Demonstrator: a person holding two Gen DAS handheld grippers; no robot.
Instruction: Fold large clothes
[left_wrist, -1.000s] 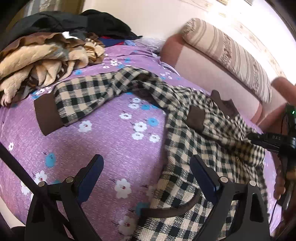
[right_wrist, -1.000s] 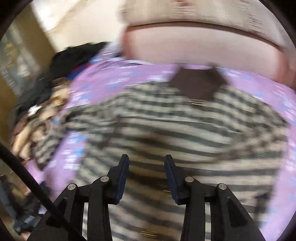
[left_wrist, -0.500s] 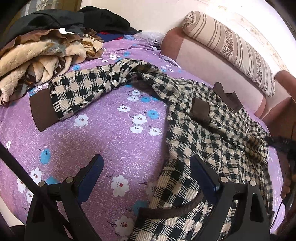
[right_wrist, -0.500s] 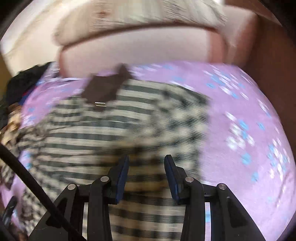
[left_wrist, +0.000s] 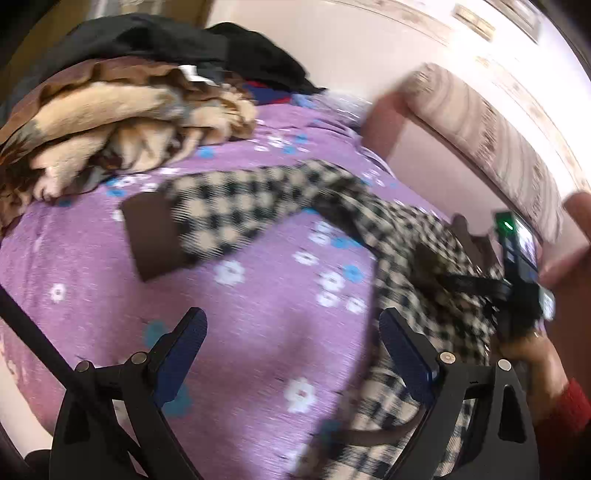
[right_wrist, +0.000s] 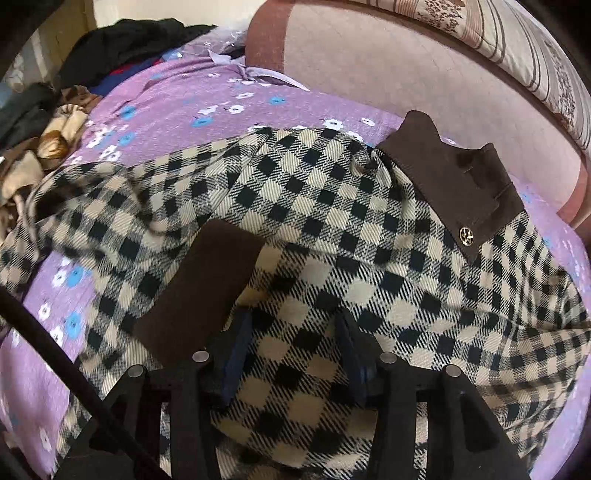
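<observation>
Half the checked coat motion-blurred.

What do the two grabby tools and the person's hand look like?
Both are black frames with silver bolts and dark blue pads on two fingers. The left tool has a thin black rod crossing its corner; so does the right tool. From the left wrist camera, the right hand shows bare skin and a red sleeve cuff, under a box with a green light.

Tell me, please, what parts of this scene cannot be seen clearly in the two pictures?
- Left wrist view: motion blur smears the checked coat and the right gripper.
- Right wrist view: the coat's hem is cut off by the bottom edge and the right gripper's fingers.
- Right sleeve: not visible in either view.
</observation>
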